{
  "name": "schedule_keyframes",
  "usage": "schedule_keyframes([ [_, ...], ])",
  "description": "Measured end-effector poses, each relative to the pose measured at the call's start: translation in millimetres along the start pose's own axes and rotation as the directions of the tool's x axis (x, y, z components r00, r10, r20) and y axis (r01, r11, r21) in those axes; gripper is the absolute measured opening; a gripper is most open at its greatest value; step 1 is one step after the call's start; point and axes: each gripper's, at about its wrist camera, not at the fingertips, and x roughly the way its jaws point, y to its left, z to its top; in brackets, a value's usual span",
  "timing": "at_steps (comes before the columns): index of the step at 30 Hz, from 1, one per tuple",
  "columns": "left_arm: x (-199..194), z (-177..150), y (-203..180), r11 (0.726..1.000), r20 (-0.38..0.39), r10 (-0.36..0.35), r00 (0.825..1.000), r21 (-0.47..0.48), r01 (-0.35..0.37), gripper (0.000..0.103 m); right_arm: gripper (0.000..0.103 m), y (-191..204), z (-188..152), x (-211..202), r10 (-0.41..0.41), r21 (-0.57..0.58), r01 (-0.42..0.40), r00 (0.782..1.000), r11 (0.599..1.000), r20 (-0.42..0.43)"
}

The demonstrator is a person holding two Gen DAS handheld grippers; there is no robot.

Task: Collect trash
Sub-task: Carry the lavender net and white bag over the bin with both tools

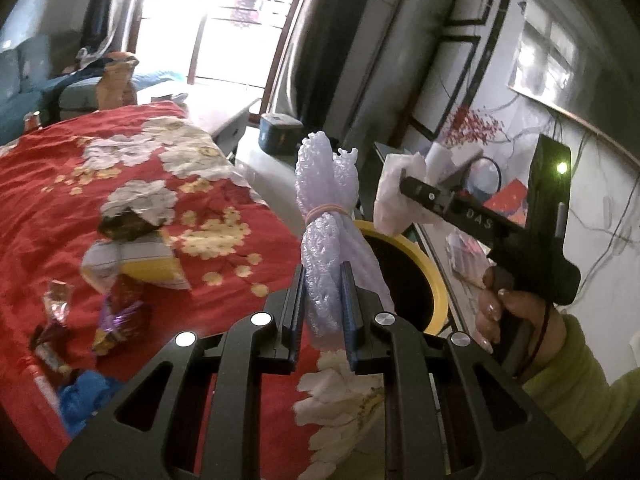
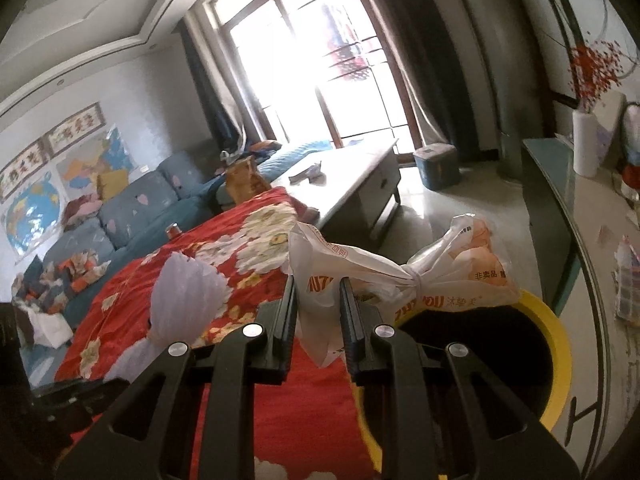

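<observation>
— While your left gripper (image 1: 323, 304) points up over the red flowered cloth (image 1: 60, 184), what does it have?

— Your left jaws are clamped on a bundle of white foam netting (image 1: 326, 216), bound near its middle with a rubber band (image 1: 325, 213). The bundle stands nearly upright between the pads, its top well above the fingertips. From your right wrist camera the same netting (image 2: 188, 296) shows at the left, above the cloth (image 2: 224, 280).

— And your right gripper?

— Your right gripper (image 2: 318, 312) is closed on a knotted white plastic bag (image 2: 384, 276) with orange print. The jaws pinch one lobe of it; the knot and the other lobe hang out to the right, over the rim of the yellow bin (image 2: 556, 344). In the left wrist view, your right gripper (image 1: 420, 184) is held out beside the netting with the bag (image 1: 394, 196) at its tip, just above the bin's yellow rim (image 1: 416, 252). Your right hand (image 1: 516, 312) wraps the handle.

— Where's the rest of the trash?

— On the cloth at the left of your left camera view: a yellow and white packet (image 1: 140, 262), a dark crumpled wrapper (image 1: 126, 224) just behind it, a purple and red wrapper (image 1: 122, 312) in front, and a foil wrapper (image 1: 58, 298) to its left. A blue crumpled piece (image 1: 86, 400) lies near the cloth's lower edge.
</observation>
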Motion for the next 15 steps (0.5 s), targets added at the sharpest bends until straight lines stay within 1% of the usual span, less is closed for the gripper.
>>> schedule_keyframes([
  [6,22.0,-0.5,-19.6,0.999,-0.039,-0.008,0.999,0.049,0.010,0.011,0.020,-21.9,-2.4,0.8,-0.016,0.046,0.016,1.000,0.999,-0.012],
  [15,53.1,-3.9,-37.8,0.996,-0.098,-0.013,0.995,0.087,0.022,0.011,0.020,-49.5,-6.5,2.9,-0.022,0.099,0.025,0.999,0.995,-0.035],
])
